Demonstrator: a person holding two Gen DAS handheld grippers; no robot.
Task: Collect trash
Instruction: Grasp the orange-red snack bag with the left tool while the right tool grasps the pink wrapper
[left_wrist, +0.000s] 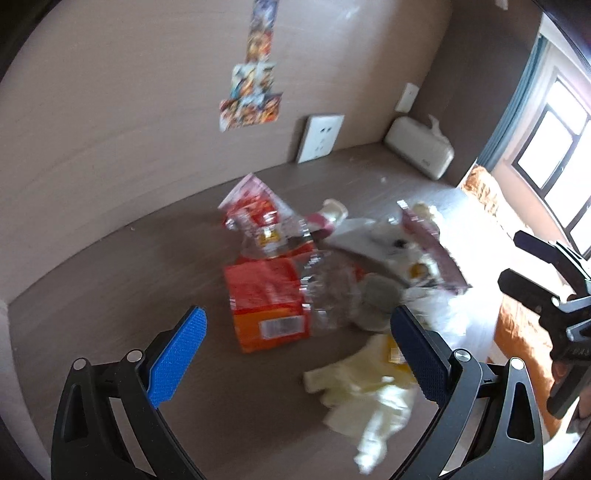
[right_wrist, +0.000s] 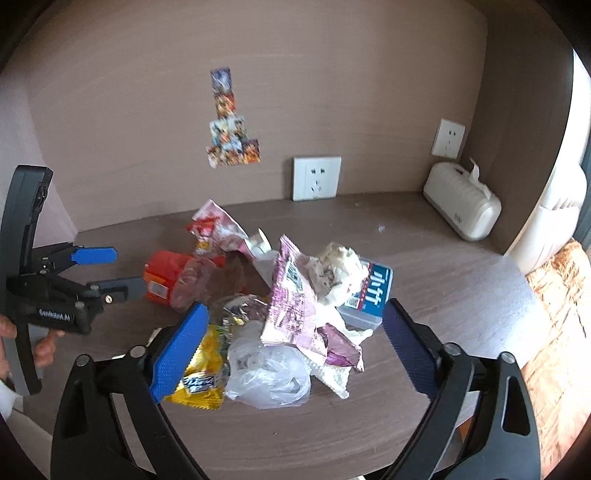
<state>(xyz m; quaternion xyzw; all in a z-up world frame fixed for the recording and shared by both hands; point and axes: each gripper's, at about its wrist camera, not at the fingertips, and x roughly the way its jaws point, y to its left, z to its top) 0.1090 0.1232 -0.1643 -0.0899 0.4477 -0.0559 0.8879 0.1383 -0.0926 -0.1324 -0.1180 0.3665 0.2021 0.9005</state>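
Note:
A heap of trash lies on the brown desk: an orange box, a crushed clear bottle, a red wrapper, a pink wrapper, a clear plastic bag, a yellow packet, crumpled tissue and a blue-and-white box. My left gripper hangs open just above the orange box and bottle, touching nothing. My right gripper is open, its jaws standing on either side of the bag and pink wrapper without pressing them.
A cream tissue dispenser stands at the desk's back right corner. A wall socket and stickers are on the back panel. A bed with an orange blanket lies past the desk's right edge, below a window.

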